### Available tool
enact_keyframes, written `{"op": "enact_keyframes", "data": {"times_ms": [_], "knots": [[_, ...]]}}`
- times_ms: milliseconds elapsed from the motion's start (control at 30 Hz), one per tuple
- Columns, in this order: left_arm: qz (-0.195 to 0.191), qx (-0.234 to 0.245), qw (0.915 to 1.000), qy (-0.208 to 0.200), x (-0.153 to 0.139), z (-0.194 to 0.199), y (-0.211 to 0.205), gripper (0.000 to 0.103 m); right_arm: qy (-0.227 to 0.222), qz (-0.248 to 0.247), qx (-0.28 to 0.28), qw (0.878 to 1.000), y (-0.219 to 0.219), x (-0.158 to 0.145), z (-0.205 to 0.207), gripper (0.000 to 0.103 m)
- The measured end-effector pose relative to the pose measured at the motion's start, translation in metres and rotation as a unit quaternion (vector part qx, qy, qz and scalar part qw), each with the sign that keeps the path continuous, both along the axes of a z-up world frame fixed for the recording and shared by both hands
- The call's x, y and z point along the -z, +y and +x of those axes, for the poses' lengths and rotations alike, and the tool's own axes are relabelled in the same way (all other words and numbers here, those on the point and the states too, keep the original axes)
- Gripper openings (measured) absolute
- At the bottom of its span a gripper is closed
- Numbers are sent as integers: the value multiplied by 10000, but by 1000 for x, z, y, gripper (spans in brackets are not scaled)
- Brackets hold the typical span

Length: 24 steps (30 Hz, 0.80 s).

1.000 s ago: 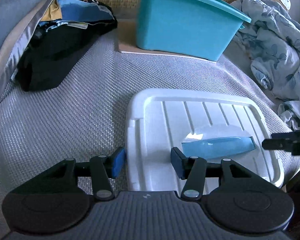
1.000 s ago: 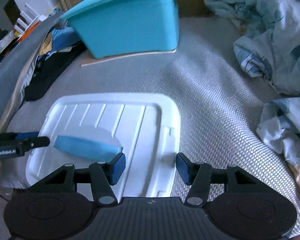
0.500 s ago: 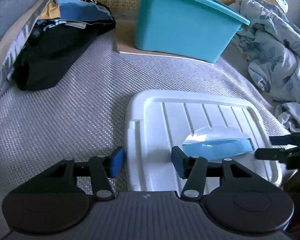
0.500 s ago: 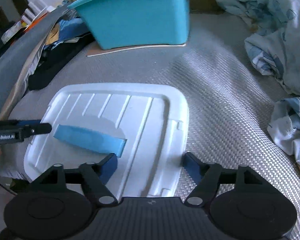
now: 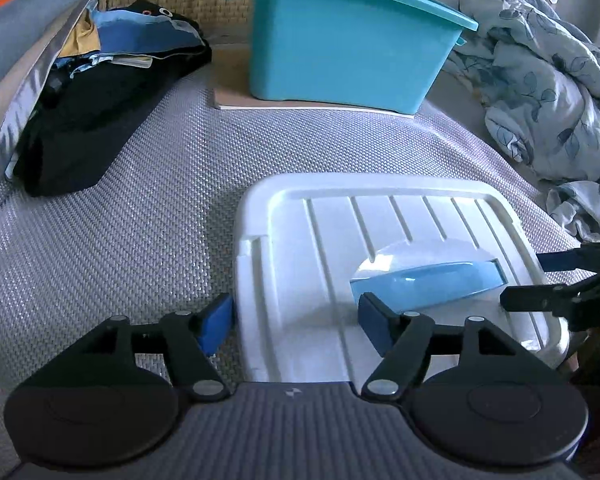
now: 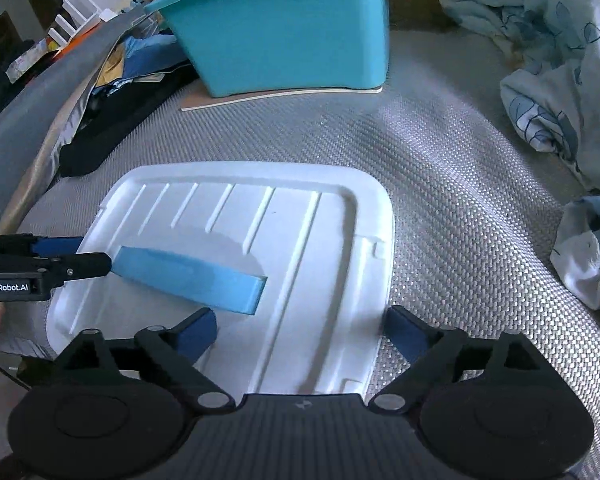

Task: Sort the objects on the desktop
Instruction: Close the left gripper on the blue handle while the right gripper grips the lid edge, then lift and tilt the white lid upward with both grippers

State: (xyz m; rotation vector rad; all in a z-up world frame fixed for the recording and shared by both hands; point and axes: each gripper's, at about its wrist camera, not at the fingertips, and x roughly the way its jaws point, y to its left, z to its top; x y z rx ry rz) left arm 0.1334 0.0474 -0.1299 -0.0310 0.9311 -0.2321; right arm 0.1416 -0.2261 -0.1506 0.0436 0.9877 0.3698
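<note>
1. Your right gripper has spread wider than a second ago; its jaws now straddle the right edge of the white lid, one pad over the lid, one out over the woven mat. Nothing is pinched.
2. Your left gripper is also spread and empty, much where it was: one pad outside the lid's left edge, one above the lid beside the blue handle.
3. Judgement: with both grippers bracketing opposite edges, you look set for a two-sided lift of the lid. No grasp is made yet.
4. The lid lies flat on the mat, well short of the teal bin, which stands on a thin board.
5. Hard to make out: the bin's inside is hidden, the clothes pile and the floral bedding are cut off at the frame edges, and what lies under the lid cannot be seen.
</note>
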Motion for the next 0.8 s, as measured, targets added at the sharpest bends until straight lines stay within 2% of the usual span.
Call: {"op": "enact_keyframes", "data": {"times_ms": [133,267,800], "knots": [[65,57,10000,-47,0,-1,-1,71,-124,-74,13,9999,4,1,-4,98],[115,87,9999,-85,0,-3,-3,71,-141,-53,79,9999,2,1,-3,93],[231,82,9995,-182,-1,-6,-8,72,-264,-107,427,9987,7,2,-6,90]]}}
